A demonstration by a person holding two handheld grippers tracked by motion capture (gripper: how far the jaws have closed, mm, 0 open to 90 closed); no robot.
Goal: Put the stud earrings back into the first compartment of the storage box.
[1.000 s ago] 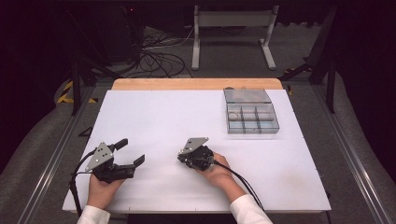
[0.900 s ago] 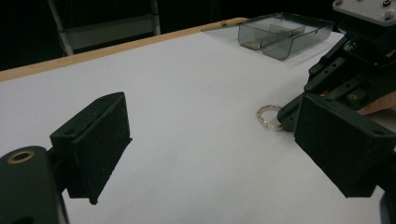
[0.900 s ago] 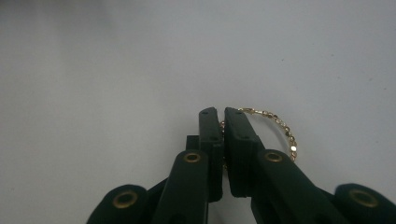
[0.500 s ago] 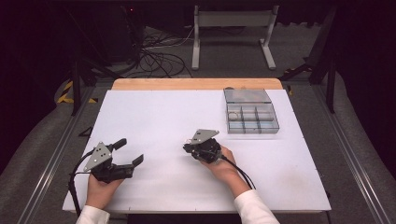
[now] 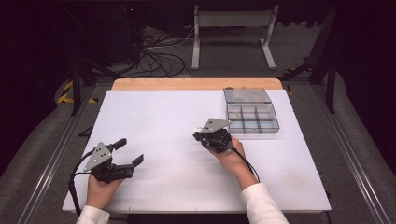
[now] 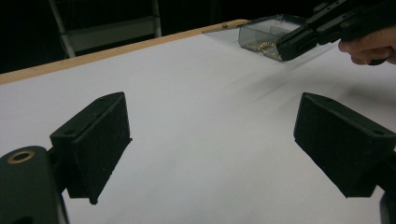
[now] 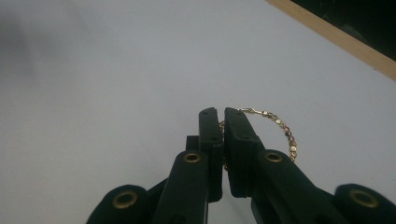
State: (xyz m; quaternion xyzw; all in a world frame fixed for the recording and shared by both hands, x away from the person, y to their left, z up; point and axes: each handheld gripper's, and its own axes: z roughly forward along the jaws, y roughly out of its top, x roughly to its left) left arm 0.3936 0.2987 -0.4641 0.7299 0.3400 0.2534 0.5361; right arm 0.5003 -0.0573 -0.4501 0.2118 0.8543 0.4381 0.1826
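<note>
The right gripper (image 7: 218, 122) pinches a gold bracelet (image 7: 282, 128), lifted (box (image 5: 252, 116) nearby); placing remains. The left gripper (image 6: 210, 154) gapes empty.

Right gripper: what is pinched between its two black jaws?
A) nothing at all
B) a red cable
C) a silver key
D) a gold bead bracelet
D: in the right gripper view, the right gripper has its jaws shut on a gold bead bracelet, whose loop curves out beside them.
</note>
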